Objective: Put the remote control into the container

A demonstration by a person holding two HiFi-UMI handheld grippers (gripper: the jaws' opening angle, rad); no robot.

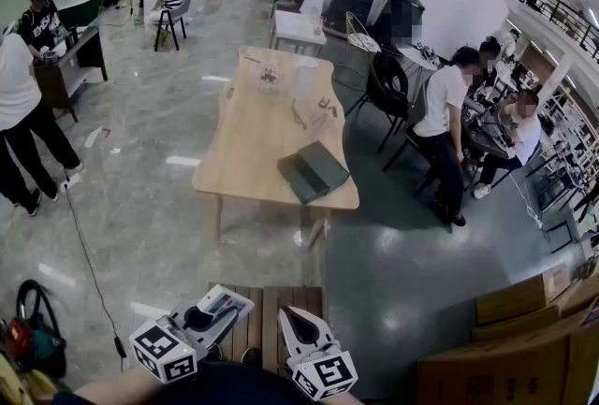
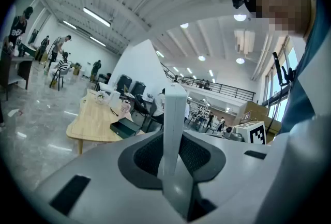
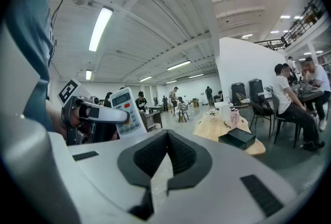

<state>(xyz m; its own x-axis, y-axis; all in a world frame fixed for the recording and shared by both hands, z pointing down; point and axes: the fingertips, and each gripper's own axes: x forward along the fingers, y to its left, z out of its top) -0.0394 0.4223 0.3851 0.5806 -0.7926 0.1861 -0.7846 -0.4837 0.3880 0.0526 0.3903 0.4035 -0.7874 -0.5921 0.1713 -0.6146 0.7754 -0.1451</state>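
Note:
The white remote control [image 1: 218, 306] with a dark screen is held in my left gripper [image 1: 208, 314], low in the head view. In the left gripper view the remote [image 2: 175, 114] stands edge-on between the pads, and the left gripper [image 2: 175, 154] is shut on it. The right gripper view shows the remote's [image 3: 127, 110] keypad face, held up by the left gripper [image 3: 103, 114]. My right gripper [image 1: 298, 324] is beside the left one, and its jaws [image 3: 166, 140] meet with nothing between them. The container, a dark open box [image 1: 314, 171], lies on the near end of the wooden table [image 1: 248, 141], well ahead of both grippers.
A low slatted wooden bench [image 1: 267, 310] sits just under the grippers. Cardboard boxes [image 1: 510, 347] stack at the right. Small items and a white container [image 1: 304, 80] stand at the table's far end. People stand and sit around desks [image 1: 449, 127] to the right, and another person [image 1: 23, 122] stands at the left.

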